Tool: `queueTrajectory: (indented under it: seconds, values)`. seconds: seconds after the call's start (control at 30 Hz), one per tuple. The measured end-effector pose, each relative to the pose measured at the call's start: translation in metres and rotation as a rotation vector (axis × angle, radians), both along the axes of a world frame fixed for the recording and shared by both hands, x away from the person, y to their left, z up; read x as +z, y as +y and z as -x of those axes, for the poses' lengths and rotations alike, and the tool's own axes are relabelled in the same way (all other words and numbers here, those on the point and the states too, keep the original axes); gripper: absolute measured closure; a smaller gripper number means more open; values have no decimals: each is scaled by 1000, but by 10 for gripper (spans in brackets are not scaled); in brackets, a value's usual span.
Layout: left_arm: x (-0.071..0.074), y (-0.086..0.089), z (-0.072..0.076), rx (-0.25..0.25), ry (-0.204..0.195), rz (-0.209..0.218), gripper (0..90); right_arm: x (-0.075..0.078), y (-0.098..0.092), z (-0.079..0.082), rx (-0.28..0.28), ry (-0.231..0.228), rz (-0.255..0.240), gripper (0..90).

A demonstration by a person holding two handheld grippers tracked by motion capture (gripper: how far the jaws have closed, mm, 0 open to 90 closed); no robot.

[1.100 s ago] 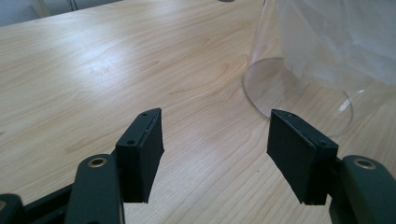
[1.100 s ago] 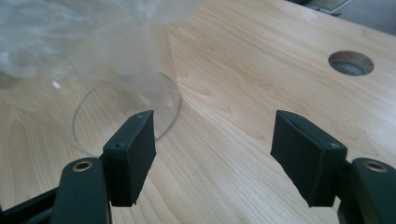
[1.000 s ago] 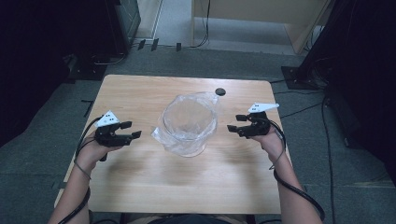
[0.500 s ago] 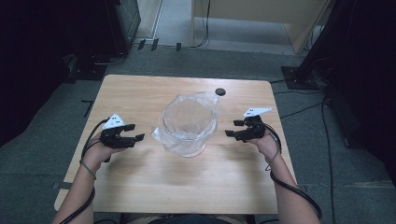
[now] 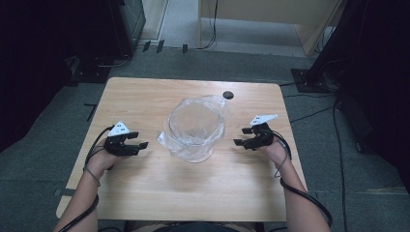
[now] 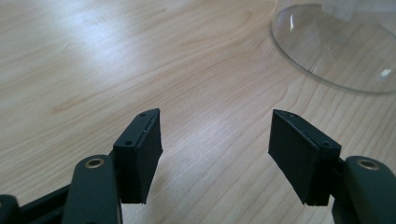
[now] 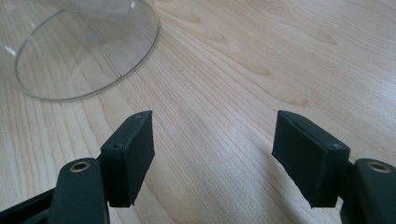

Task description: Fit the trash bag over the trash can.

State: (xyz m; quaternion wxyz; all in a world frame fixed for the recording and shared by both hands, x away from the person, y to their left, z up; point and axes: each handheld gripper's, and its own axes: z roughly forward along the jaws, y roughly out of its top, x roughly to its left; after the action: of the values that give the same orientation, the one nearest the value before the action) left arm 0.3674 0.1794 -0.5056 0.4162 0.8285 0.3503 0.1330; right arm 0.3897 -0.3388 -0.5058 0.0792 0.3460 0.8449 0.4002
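A clear container (image 5: pixel 196 126) stands at the centre of the wooden table (image 5: pixel 145 96), lined with a thin transparent plastic bag (image 5: pixel 167 142) whose crinkled edge spills over the rim and rests on the tabletop at the container's left. The container is round, glossy and see-through; the wood grain reads through its wall.

The left gripper (image 5: pixel 137 140) sits near the container's left side, jaws wide apart with nothing between them. The right gripper (image 5: pixel 242 137) sits near the right side, jaws likewise spread and empty. Both are matte black with flat rectangular pads (image 6: pixel 144 154).

The high view gives the full layout, including a small dark round object (image 5: pixel 228 94) near the far edge. The gripper views add the container's curved lower wall (image 7: pixel 88 51) close up, and light-toned grain between the pads.
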Motion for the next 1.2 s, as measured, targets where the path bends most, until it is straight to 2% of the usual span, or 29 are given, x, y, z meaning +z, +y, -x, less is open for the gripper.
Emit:
queueTrajectory:
  seconds: [0.3,0.53,0.67,0.77,0.87,1.03,1.2]
  values:
    - [-6,0,-1,0,12,-25,337,-10,-7,-3,-12,11,27,295]
    - [-12,-5,-1,-19,28,-45,330,-14,-6,-4,-14,-15,19,273]
    - [-13,-7,-2,-15,16,-44,313,-15,-4,-4,-13,-33,28,243]
    - [-14,-9,-2,-3,13,-59,276,-17,0,-3,-15,-61,37,181]
    - [-14,-11,-1,-6,11,-72,237,-19,3,-3,-21,-81,58,164]
    - [-14,-13,-1,-14,3,-99,194,-19,7,-4,-47,-80,61,149]
    - [-14,-13,-1,-12,3,-98,194,-19,8,-4,-52,-79,60,149]
